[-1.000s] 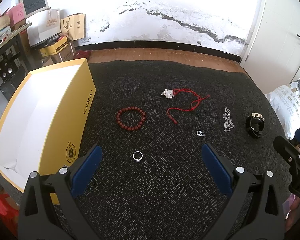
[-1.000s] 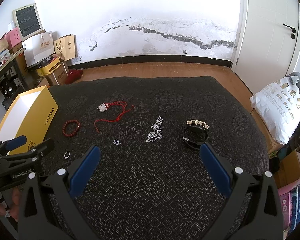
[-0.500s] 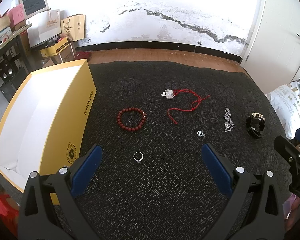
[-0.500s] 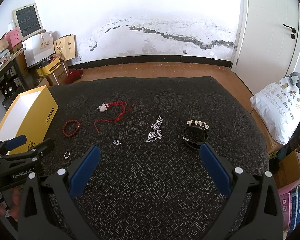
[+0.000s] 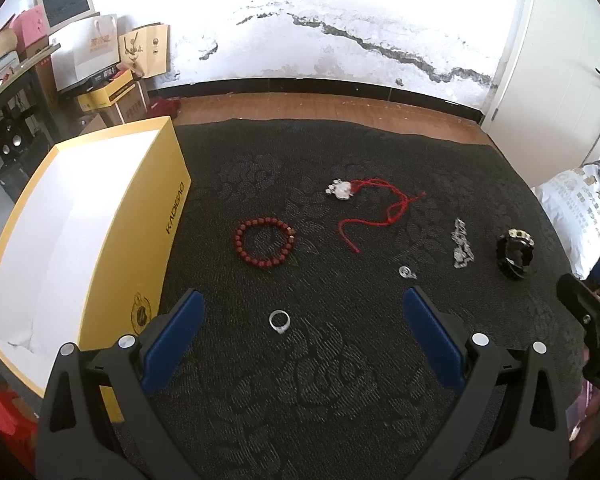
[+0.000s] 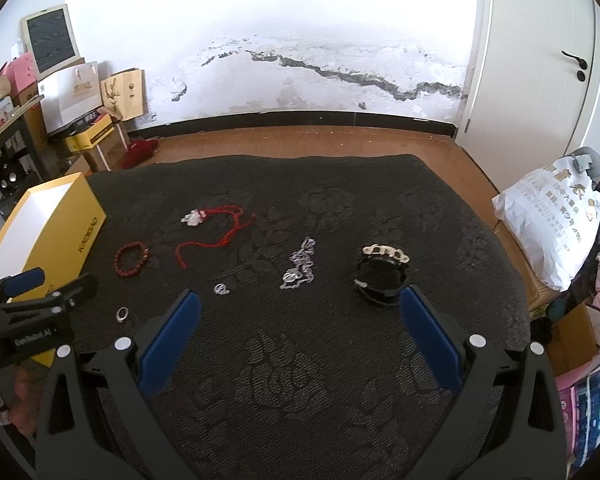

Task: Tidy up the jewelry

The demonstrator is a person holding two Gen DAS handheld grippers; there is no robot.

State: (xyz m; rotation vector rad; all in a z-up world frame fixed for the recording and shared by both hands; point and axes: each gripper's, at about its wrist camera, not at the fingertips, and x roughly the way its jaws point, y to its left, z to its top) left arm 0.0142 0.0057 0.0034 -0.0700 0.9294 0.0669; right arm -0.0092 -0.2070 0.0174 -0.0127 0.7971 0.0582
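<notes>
Both grippers hover above a dark floral-patterned mat (image 5: 300, 400) with their blue-padded jaws spread wide and nothing between them: the left gripper (image 5: 302, 320) sits over the near left part of the mat, the right gripper (image 6: 300, 316) over the near middle. Just ahead of the left gripper lies a small silver ring (image 5: 279, 321), and beyond it a red bead bracelet (image 5: 264, 242) lies flat in a circle. To the left of the bracelet stands an open yellow box (image 5: 172, 216) with a white inside, its side resting on the mat's left edge. Farther back, a red cord necklace (image 5: 380, 212) with a pale pendant lies loosely coiled. A small silver charm (image 5: 407, 272) lies near the middle, a silver chain (image 6: 299, 264) in a loose heap just to its right, and a black bracelet with a pale metal link section (image 6: 382, 276) beyond that, close to the right gripper's right finger. All pieces lie apart from one another on the mat, none inside the box
</notes>
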